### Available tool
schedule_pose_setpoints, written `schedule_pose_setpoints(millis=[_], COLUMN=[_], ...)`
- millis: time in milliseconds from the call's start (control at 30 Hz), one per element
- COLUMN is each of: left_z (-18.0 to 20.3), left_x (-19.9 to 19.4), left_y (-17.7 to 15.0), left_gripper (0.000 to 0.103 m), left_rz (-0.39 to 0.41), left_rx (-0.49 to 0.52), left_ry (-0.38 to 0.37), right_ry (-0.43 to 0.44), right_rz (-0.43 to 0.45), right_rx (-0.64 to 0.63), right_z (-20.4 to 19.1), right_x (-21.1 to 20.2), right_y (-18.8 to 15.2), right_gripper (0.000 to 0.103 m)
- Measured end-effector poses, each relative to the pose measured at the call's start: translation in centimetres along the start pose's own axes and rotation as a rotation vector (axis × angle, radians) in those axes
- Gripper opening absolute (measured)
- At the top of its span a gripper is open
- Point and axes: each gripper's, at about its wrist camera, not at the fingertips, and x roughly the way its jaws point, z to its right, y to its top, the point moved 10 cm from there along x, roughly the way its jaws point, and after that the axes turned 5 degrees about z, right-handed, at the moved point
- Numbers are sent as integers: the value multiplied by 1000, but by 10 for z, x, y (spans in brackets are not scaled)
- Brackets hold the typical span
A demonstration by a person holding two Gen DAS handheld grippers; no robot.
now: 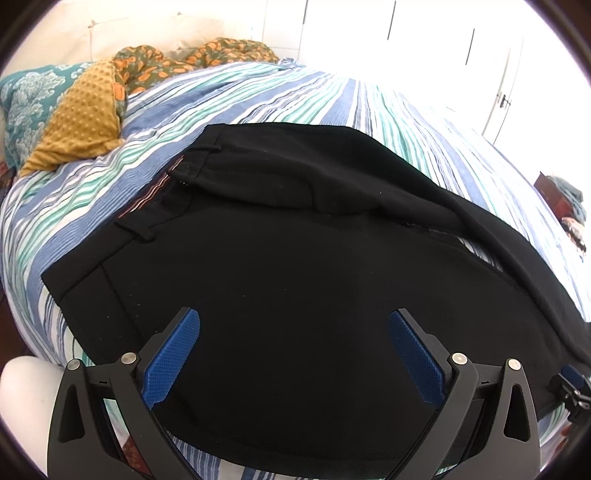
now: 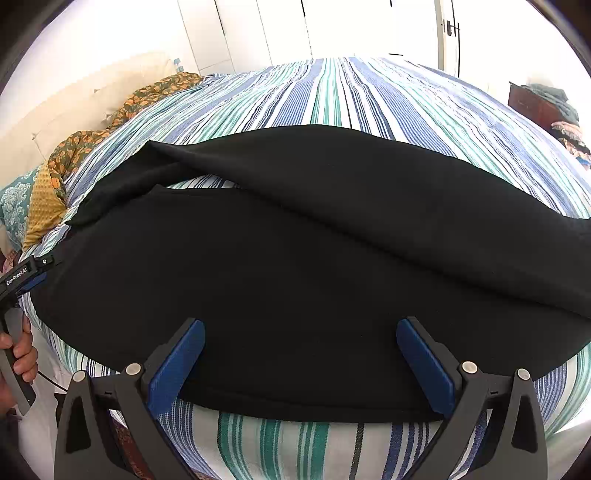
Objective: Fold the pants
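A striped bedspread (image 1: 280,96) is covering the bed, and black pants (image 1: 295,266) are lying spread across it, waistband leftward. The left gripper (image 1: 294,350) and right gripper (image 2: 300,360) are hovering over the pants' near edge, jaws spread wide, pinching nothing.

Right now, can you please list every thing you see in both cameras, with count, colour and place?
pants: one, black, spread across the bed, waistband to the left
bedspread: one, blue, green and white stripes, under the pants
pillows: one mustard dotted, one teal floral, at the head of the bed
floral cloth: one, green with orange, bunched behind the pillows
wardrobe doors: white, behind the bed
wooden furniture: dark, clothes piled on top, far right
left gripper: fingers with blue pads, open, over the pants
right gripper: the same, open
left hand: one, holding the gripper handle
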Motion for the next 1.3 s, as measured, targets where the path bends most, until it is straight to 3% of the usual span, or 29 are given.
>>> schedule_pose_setpoints(millis=[267,467,667,767,933,1000,1067,1133,1200,1233,1300], left_z=[-4,-9,-6,-3,0,2,3,6,10,13,25], left_x=[-2,2,5,3,7,7,7,8,8,7,6], left_y=[2,6,1,0,-4,-5,-7,-11,-14,-12,2], left_gripper=[102,102,102,102,102,102,102,102,102,102,102], left_rz=[4,-3,-12,-6,-30,-31,-34,-54,-98,-118,-149], left_rx=[-21,-66,-33,-4,1,17,31,42,40,31,0], left_ry=[0,-6,10,18,16,18,19,17,3,-17,-98], right_ry=[29,59,164,204,146,104,96,33,-46,-77,-72], right_rz=[19,223,221,178,219,208,224,215,203,197,220], right_rx=[55,328,619,780,863,990,1097,1106,1097,1074,1014], right_z=[4,58,103,119,156,176,189,200,211,215,214], right_x=[-13,-73,-69,-56,-51,-47,-47,-43,-41,-41,-51], right_y=[10,38,27,17,29,22,16,13,11,12,25], right_gripper=[102,102,101,96,89,77,71,58,18,10,7])
